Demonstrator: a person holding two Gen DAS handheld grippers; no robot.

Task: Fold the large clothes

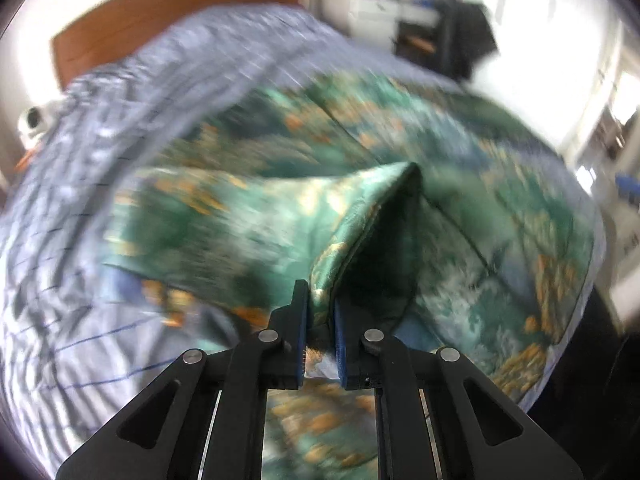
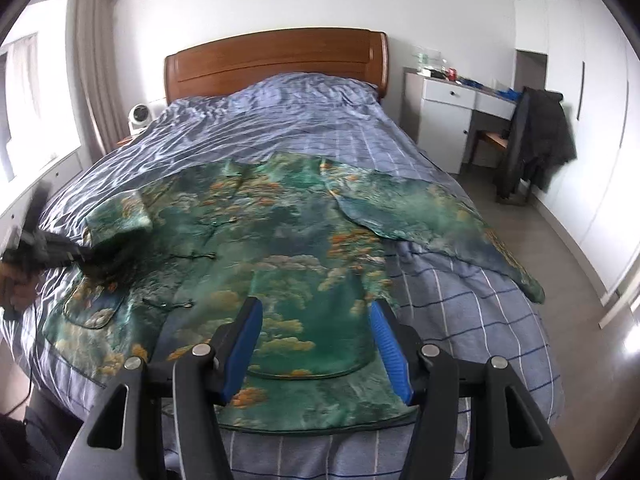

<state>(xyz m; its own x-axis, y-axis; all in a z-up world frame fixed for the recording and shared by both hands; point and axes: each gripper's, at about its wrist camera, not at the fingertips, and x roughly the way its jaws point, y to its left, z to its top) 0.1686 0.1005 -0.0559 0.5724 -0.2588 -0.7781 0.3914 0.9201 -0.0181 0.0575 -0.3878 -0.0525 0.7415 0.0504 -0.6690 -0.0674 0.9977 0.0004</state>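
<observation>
I am standing at the foot of a bed [image 2: 460,292] with a wooden headboard [image 2: 276,60] and a blue checked cover, a white desk [image 2: 452,100] and a chair draped with a dark jacket [image 2: 540,136] off to the right. The green patterned robe [image 2: 288,240] lies spread flat across the cover, one sleeve [image 2: 440,228] reaching toward the right edge of the bed. My left hand-held gripper [image 1: 320,312] is pressed together on the cuff of the other sleeve [image 1: 256,216], pinching a fold of the green fabric between its pads; that view is blurred. My right hand-held gripper [image 2: 316,344] hangs above the robe's lower hem with its blue pads [image 2: 386,344] spread apart, nothing between them.
</observation>
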